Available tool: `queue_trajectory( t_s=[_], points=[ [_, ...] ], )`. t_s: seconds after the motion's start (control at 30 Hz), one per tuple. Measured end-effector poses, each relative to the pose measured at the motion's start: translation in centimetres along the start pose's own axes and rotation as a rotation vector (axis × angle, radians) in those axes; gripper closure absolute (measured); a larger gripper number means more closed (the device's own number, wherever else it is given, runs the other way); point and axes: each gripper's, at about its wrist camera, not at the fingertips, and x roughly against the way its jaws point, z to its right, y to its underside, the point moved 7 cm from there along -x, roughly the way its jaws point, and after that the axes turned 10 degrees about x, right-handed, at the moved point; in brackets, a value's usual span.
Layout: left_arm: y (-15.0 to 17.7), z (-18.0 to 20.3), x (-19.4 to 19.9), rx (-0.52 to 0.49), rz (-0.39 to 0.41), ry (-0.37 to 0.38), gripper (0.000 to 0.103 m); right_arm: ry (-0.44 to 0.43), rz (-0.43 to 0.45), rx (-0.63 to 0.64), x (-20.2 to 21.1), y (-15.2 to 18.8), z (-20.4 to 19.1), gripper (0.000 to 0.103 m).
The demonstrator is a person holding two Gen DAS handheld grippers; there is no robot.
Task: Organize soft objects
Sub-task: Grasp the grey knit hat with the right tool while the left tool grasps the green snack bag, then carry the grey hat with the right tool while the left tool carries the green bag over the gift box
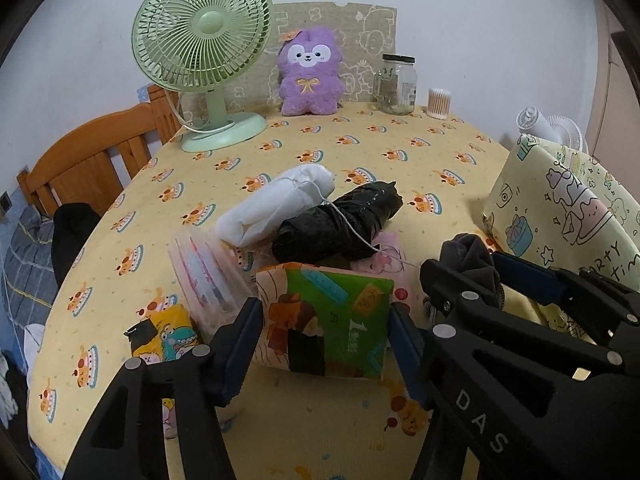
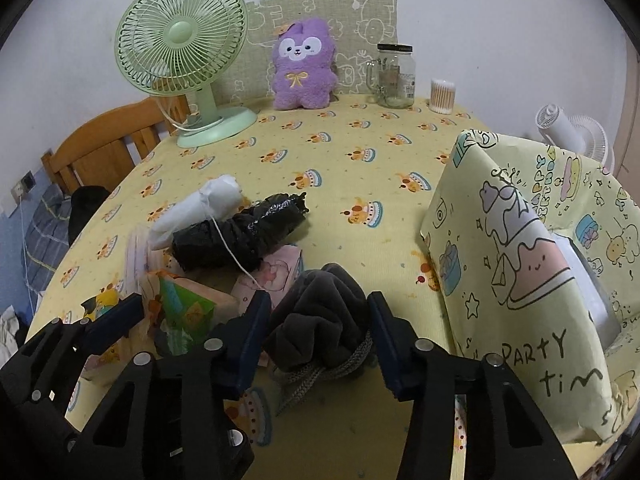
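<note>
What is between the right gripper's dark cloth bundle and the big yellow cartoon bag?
Nothing visible. The right gripper holds the dark cloth bundle, and only bare tablecloth lies between it and the yellow cartoon bag on its right.

The right hand-held gripper (image 2: 318, 340) clasps a dark grey drawstring pouch (image 2: 320, 320); a cartoon-printed box (image 2: 532, 280) stands beside it.

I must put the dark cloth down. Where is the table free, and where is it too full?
Free: the tablecloth between the plush, the black bundle and the patterned box. Crowded: around the tissue pack, where the white roll and packets pile up.
</note>
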Motion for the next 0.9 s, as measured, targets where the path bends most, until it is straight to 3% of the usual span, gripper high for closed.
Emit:
queue_trajectory(
  t_s=[0.3, 0.9],
  points=[
    [-0.3, 0.1, 0.6, 0.005, 0.001, 0.003, 0.046, -0.011, 0.012, -0.009, 0.5, -0.3, 0.0, 0.064],
    [-2.8, 0.9, 5.3, -0.006, 0.095, -0.004, 0.047, -0.022, 0.112, -0.006, 5.3, -2.6, 0.1, 0.066]
  ],
)
